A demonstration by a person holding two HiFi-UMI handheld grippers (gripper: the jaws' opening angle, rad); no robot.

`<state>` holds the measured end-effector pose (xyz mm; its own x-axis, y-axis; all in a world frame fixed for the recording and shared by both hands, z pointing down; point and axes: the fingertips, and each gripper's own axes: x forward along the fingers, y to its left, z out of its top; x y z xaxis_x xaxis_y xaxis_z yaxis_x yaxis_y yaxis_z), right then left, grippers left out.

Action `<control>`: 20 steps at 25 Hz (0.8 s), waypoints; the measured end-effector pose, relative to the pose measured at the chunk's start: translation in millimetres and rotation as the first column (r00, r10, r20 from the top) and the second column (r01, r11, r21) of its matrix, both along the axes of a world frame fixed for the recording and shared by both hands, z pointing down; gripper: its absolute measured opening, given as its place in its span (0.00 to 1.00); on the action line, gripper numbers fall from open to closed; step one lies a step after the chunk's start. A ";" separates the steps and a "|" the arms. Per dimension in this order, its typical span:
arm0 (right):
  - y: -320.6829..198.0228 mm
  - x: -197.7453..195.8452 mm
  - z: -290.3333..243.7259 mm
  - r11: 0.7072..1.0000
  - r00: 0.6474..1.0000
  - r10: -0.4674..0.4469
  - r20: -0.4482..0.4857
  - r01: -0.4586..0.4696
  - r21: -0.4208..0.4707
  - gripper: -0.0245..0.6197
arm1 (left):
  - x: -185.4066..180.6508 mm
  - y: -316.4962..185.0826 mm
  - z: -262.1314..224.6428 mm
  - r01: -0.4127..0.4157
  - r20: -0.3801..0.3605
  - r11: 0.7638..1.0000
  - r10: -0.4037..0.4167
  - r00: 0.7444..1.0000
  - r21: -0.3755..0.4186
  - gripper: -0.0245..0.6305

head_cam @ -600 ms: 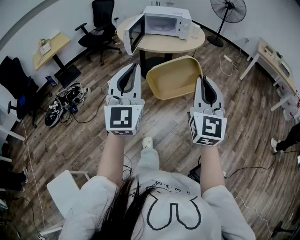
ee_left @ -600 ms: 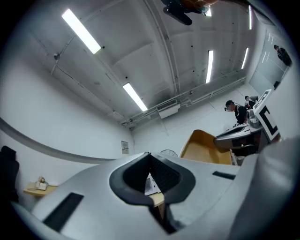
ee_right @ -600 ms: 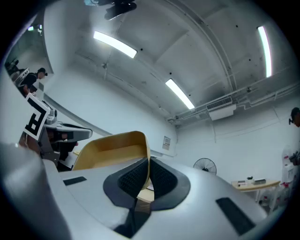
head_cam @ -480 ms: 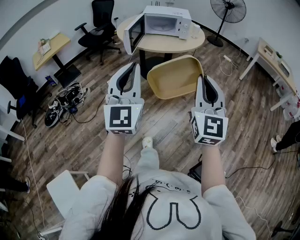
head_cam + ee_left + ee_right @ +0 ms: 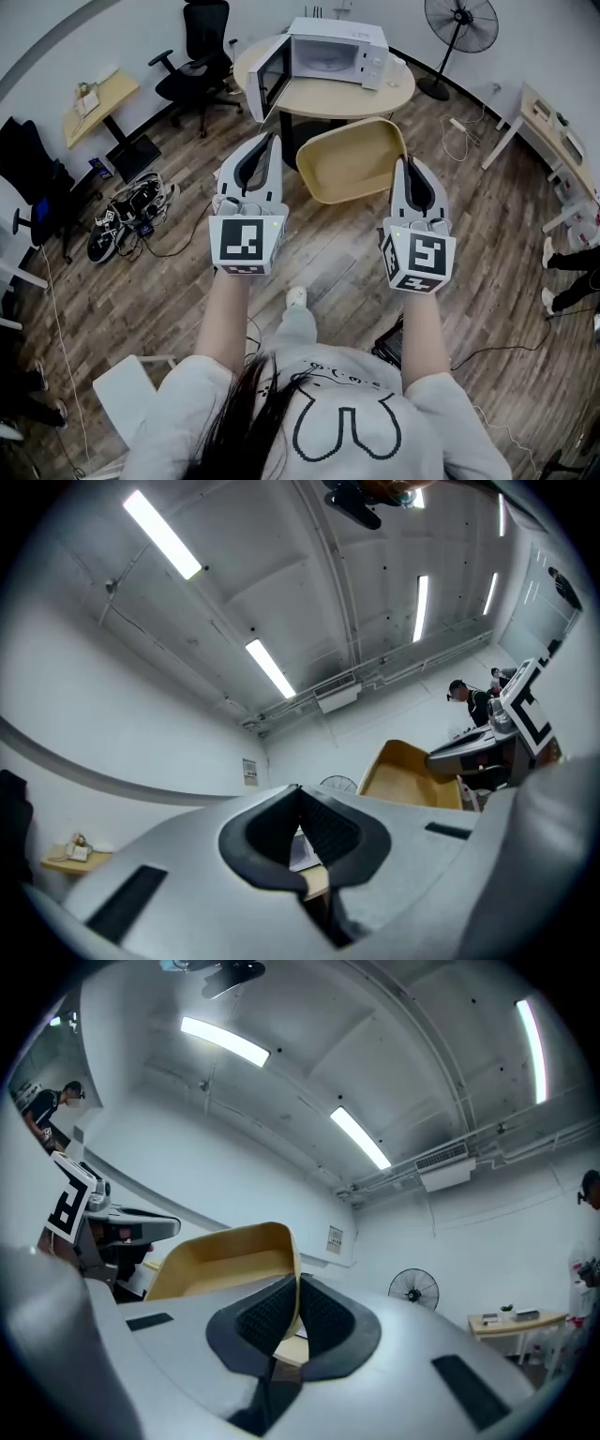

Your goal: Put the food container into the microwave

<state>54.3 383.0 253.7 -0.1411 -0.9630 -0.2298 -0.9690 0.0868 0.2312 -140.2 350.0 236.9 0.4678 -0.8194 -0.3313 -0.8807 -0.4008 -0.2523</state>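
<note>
A tan, empty food container [image 5: 352, 159] hangs tilted in the air over the wood floor. My right gripper [image 5: 404, 160] is shut on its right rim, and the thin wall [image 5: 292, 1283] runs between the pads. The left gripper [image 5: 272, 141] is shut on nothing and stays apart from the container's left side [image 5: 412, 775]. Ahead, a white microwave [image 5: 333, 47] sits on a round table [image 5: 375, 94], its door [image 5: 265, 75] swung open to the left. The cavity looks empty.
A black office chair [image 5: 202, 56] stands left of the table and a floor fan [image 5: 459, 23] to its right. Shoes and cables [image 5: 131, 202] lie on the floor at left. A desk [image 5: 553, 122] lines the right side.
The table and microwave have drawn slightly nearer. Both grippers and the container have kept their pose relative to me.
</note>
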 end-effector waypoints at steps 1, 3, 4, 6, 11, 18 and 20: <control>-10.5 0.8 1.2 1.000 1.000 0.000 0.006 0.000 -0.008 0.09 | 0.1 -9.5 0.1 0.002 0.000 1.000 -0.002 1.000 0.000 0.05; -32.6 1.6 3.1 1.000 1.000 -0.001 0.012 0.002 -0.020 0.09 | -0.5 -29.9 0.6 0.005 0.001 1.000 -0.005 1.000 -0.002 0.05; -44.4 1.5 3.5 1.000 1.000 -0.002 0.013 0.002 -0.025 0.09 | -0.8 -41.1 0.8 0.006 0.001 1.000 -0.006 1.000 -0.005 0.05; -68.7 1.3 3.8 0.999 1.000 0.000 0.013 0.001 -0.033 0.09 | -1.6 -65.4 1.6 0.008 -0.002 1.000 -0.008 1.000 -0.012 0.05; -131.0 7.0 6.7 0.998 1.000 0.001 0.018 0.000 -0.060 0.09 | 3.6 -130.3 0.7 0.004 -0.008 1.000 -0.004 1.000 -0.021 0.05; -205.6 11.9 5.4 0.996 0.999 0.022 0.038 -0.018 -0.089 0.09 | 6.1 -210.1 -3.2 -0.015 -0.012 0.999 0.015 1.000 -0.038 0.05; -226.2 11.8 7.1 0.995 0.999 0.026 0.047 -0.022 -0.100 0.09 | 6.9 -232.0 -3.5 -0.028 -0.018 0.999 0.028 0.999 -0.043 0.05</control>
<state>66.0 156.8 260.8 -0.1087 -0.9844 -0.1386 -0.9810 0.0836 0.1753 -133.3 118.0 233.4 0.4852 -0.8199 -0.3039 -0.8732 -0.4357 -0.2185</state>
